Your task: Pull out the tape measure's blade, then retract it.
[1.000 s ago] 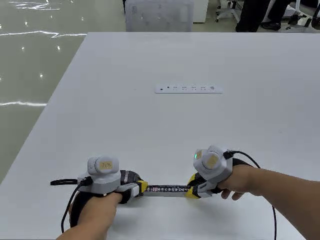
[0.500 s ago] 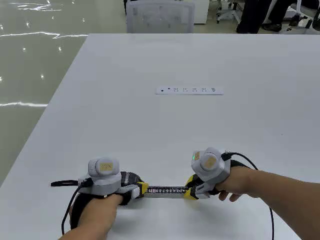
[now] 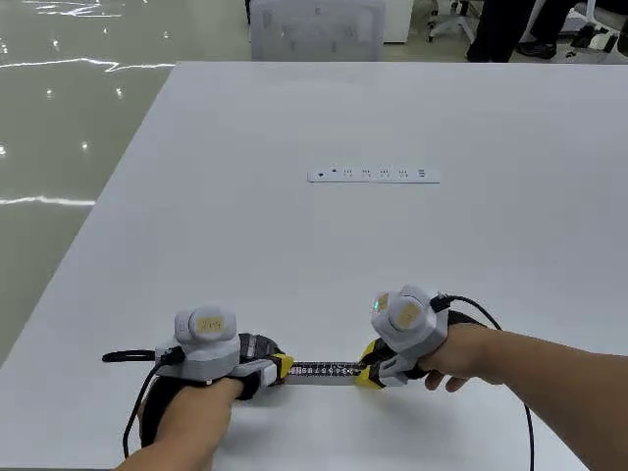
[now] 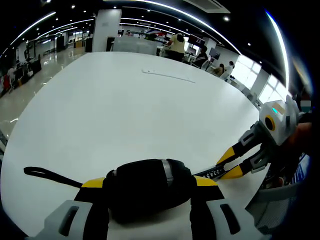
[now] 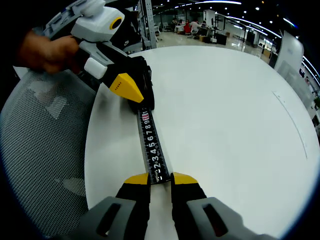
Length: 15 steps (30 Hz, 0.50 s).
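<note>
My left gripper (image 3: 278,366) is shut on the black tape measure case (image 4: 147,187), which rests on the white table near its front edge; the case also shows in the head view (image 3: 257,351). A short length of the blade (image 3: 324,370) runs out of the case to the right. In the right gripper view its numbered strip (image 5: 150,145) leads back to the case (image 5: 142,75). My right gripper (image 5: 160,179) is shut on the blade's end, and appears at the right of the left gripper view (image 4: 231,162). The case's black wrist strap (image 4: 50,176) trails left.
A white power strip (image 3: 374,175) lies flat at the table's middle. The table (image 3: 392,245) stretches far ahead. A mesh chair back (image 5: 45,150) stands beside the table's near edge. A chair (image 3: 316,31) and people stand beyond the far edge.
My right gripper has slid a little to the left toward the case, so the exposed blade is slightly shorter. The left gripper and case stay put.
</note>
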{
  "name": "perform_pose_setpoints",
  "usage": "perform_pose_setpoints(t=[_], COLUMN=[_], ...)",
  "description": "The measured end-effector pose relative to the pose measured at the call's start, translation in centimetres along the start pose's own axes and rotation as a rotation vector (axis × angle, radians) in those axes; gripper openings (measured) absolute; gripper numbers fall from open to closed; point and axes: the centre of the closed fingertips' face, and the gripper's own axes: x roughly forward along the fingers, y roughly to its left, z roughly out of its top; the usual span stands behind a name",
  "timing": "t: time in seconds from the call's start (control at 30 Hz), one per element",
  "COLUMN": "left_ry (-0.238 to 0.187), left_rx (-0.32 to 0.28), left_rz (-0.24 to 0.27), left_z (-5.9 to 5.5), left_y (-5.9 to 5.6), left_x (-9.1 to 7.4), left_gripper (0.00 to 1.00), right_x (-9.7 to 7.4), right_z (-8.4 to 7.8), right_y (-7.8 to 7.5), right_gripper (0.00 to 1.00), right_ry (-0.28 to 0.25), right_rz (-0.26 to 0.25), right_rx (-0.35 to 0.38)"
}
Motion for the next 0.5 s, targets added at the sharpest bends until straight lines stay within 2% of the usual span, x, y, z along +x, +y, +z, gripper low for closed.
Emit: perform_pose_setpoints(t=[0.5], left_ry=[0.005], left_rx=[-0.007], left_rz=[-0.006], left_z=[-0.11], left_y=[0.01], left_x=[0.01], left_gripper=[0.62], right_x=[0.5], right_z=[0.63], right_y=[0.17], right_gripper=[0.14], right_ry=[-0.015], right_rz=[0.003], right_rx=[0.013])
